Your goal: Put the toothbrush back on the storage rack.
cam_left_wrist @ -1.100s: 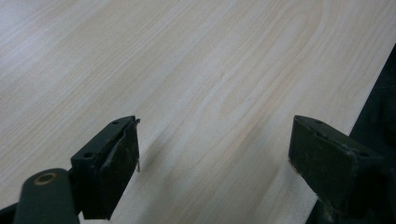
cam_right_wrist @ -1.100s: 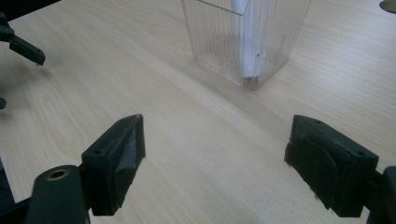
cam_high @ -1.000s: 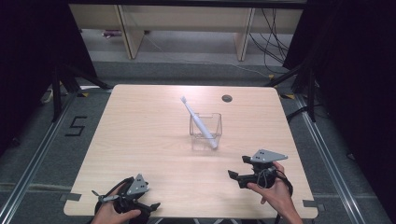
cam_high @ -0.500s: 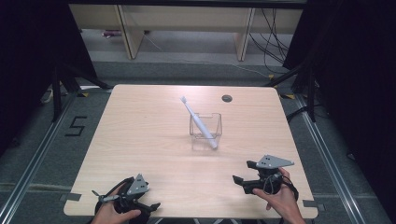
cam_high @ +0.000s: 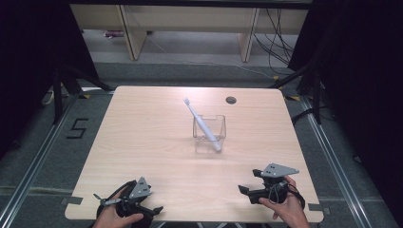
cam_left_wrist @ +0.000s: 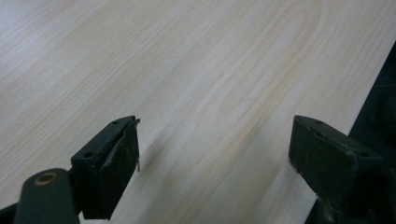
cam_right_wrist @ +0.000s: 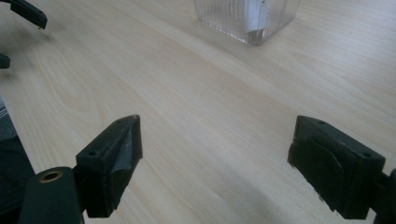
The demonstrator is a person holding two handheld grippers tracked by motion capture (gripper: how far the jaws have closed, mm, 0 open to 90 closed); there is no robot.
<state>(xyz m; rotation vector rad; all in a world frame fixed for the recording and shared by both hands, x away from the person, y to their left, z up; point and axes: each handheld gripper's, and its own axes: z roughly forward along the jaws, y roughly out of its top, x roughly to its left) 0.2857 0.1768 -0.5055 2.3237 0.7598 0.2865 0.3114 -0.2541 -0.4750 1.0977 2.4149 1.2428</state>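
Table: light wood, bare near you. Clear cup: mid-table, well ahead of both your tools. White toothbrush: leaning in the cup, head up and left. Your left gripper: near edge, jaws wide apart, empty. Your right gripper: near edge, jaws wide apart, empty.

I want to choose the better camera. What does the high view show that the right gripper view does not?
High view alone: the white toothbrush leaning in the clear cup, both hands, and the table's round hole. Right gripper view alone: the cup's ribbed wall close up and the right tongs spread wide with nothing between them. Both share the wooden table, the cup and the left tongs.
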